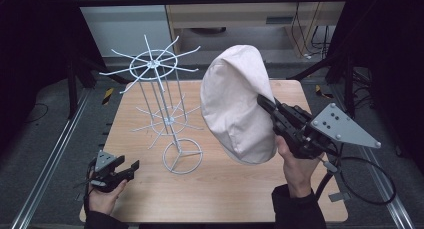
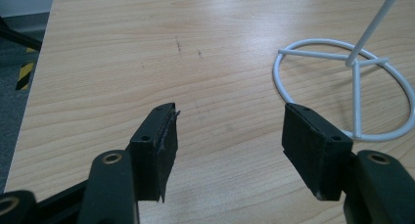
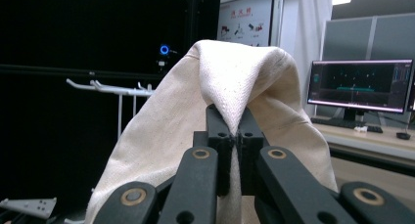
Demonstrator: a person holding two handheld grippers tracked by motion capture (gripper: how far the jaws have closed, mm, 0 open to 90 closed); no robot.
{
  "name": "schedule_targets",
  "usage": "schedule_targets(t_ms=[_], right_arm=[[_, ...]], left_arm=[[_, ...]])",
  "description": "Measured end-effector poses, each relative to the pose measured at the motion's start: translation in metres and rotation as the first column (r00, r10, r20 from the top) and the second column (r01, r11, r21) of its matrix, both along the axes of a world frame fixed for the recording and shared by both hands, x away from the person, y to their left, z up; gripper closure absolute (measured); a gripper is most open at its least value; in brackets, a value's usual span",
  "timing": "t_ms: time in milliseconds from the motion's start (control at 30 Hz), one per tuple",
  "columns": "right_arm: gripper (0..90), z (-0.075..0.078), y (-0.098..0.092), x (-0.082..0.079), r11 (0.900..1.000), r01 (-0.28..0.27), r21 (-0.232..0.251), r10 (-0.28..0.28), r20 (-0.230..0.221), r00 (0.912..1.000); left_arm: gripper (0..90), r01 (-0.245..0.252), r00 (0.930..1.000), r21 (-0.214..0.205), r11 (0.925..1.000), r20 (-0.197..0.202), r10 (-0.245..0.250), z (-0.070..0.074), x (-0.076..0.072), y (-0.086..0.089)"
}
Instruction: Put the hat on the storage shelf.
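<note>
Cream cloth hat [image 1: 237, 106] pinched by right gripper [image 1: 264, 103], lifted level with rack [image 1: 162, 96] hooks for hanging; left gripper [image 1: 131, 167] idle, jaws apart.

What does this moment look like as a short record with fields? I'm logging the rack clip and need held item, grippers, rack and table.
held item: pale cloth hat, lifted above the table, hanging from a pinched fold
right gripper: shut on the hat's fabric, held up beside the rack
left gripper: open, nothing between its jaws, low over the table near the rack's base
rack: white wire rack, upright on a ring base, nothing hanging on its prongs
table: light wooden table
</note>
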State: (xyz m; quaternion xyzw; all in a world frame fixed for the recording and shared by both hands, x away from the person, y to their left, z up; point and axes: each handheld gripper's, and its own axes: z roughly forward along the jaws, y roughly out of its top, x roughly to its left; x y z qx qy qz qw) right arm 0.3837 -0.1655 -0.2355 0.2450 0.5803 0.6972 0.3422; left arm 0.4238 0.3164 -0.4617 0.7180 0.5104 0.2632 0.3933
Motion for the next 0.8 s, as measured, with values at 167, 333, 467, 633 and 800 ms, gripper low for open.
schedule_targets(t_ms=[167, 333, 467, 633, 800], right_arm=[[88.7, 0.012, 0.004, 0.0, 0.9996, -0.015, 0.022, 0.014, 0.036, 0.9993], [88.7, 0.022, 0.014, 0.004, 0.9982, -0.04, 0.046, 0.037, 0.062, 0.9974], [88.7, 0.027, 0.025, 0.011, 0.9974, -0.055, 0.047, 0.052, 0.064, 0.9966], [88.7, 0.021, 0.047, 0.024, 0.996, -0.086, 0.022, 0.085, 0.036, 0.9957], [88.7, 0.003, 0.061, 0.031, 0.9937, -0.111, -0.012, 0.111, 0.001, 0.9938]], left_arm=[[37.7, 0.001, 1.0, 0.002, 1.0, 0.0, -0.001, 0.0, 0.0, 0.0], [37.6, 0.003, 1.0, 0.004, 1.0, -0.001, -0.003, 0.0, 0.0, 0.0], [37.7, 0.002, 1.0, 0.002, 1.0, -0.002, -0.002, 0.0, 0.0, -0.001], [37.7, 0.002, 1.0, 0.005, 1.0, 0.001, -0.002, 0.0, 0.0, 0.0], [37.7, 0.0, 1.0, 0.005, 1.0, 0.003, 0.0, 0.0, 0.0, 0.0]])
